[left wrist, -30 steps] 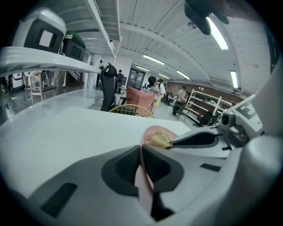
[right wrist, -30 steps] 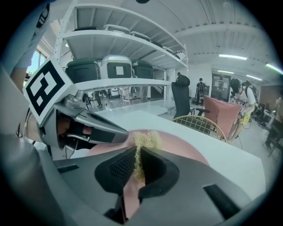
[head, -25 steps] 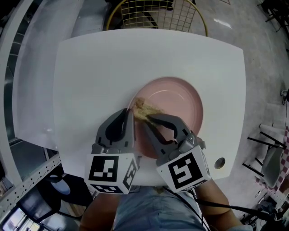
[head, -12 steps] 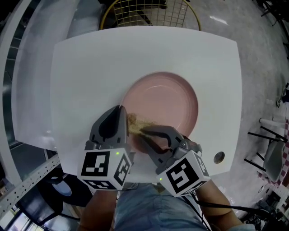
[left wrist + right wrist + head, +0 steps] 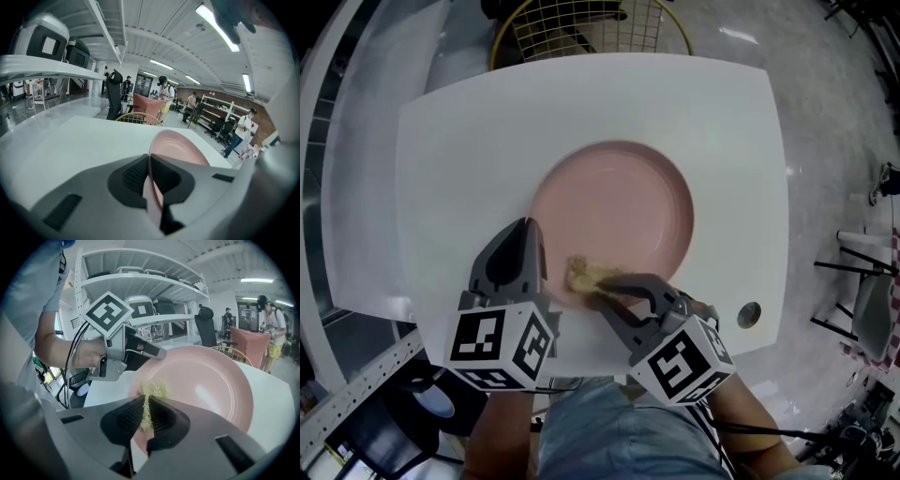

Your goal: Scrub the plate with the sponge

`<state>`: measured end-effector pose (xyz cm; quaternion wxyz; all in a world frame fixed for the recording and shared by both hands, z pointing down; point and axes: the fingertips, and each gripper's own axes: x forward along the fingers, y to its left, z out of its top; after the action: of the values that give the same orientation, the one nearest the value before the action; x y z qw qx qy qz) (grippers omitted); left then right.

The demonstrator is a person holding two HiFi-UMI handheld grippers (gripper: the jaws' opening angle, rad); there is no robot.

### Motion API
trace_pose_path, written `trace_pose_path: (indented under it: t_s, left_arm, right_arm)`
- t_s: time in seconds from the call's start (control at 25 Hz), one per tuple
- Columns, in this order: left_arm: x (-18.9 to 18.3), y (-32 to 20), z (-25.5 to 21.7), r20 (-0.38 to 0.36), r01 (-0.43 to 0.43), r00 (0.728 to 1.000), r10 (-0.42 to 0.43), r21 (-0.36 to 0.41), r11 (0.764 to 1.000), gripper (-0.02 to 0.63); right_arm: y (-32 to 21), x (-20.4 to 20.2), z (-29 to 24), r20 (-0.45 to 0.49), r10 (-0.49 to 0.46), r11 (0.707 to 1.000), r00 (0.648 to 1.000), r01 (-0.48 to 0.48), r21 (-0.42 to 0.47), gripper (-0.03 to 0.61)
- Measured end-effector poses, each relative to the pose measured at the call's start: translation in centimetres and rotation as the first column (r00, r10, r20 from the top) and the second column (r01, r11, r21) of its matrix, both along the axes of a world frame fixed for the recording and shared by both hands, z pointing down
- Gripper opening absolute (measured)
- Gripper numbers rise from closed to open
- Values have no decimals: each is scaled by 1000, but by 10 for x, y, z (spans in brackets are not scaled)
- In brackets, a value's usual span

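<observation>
The pink plate [image 5: 619,202] is laid flat on the white counter [image 5: 459,159]. The plate's near-left rim is pinched by the left gripper [image 5: 529,228]. Its fingers [image 5: 129,176] are shut tight on the thin edge. The sponge [image 5: 579,274], a small crumbly tan lump, is squeezed between the fingers [image 5: 123,420] of the right gripper [image 5: 600,285]. It is pressed on the plate's near rim, just beside the spot where the plate is pinched.

Scrubbing seems to be under way, but only the near rim is being touched. To do it well, the plate should be held firm so that it is not pushed or spun. The sponge should be pressed down and rubbed in small rounds. It should then be taken toward the plate's middle and far side. The squeeze on the sponge should not be let go, or the sponge may be dropped. The left fingers should not be bumped.

From above, the plate's near rim is partly covered by both grippers. No dirt or soap can be made out on the plate. How much of the sponge is tucked inside the fingers cannot be told.
</observation>
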<state>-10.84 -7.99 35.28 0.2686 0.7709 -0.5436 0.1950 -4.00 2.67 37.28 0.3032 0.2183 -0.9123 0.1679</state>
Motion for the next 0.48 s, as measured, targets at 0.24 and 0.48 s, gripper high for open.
trace_pose_path:
  t_s: [0.24, 0.48]
  left_arm:
    - [0, -1, -3, 18, -16, 1000, 16, 13, 1000, 23]
    - [-2, 0, -3, 24, -17, 1000, 17, 17, 1000, 23]
  right_arm:
    - [-1, 33, 10, -42, 148, 989, 988, -149, -23, 35]
    - [-18, 56, 12, -36, 333, 942, 942, -335, -34, 37]
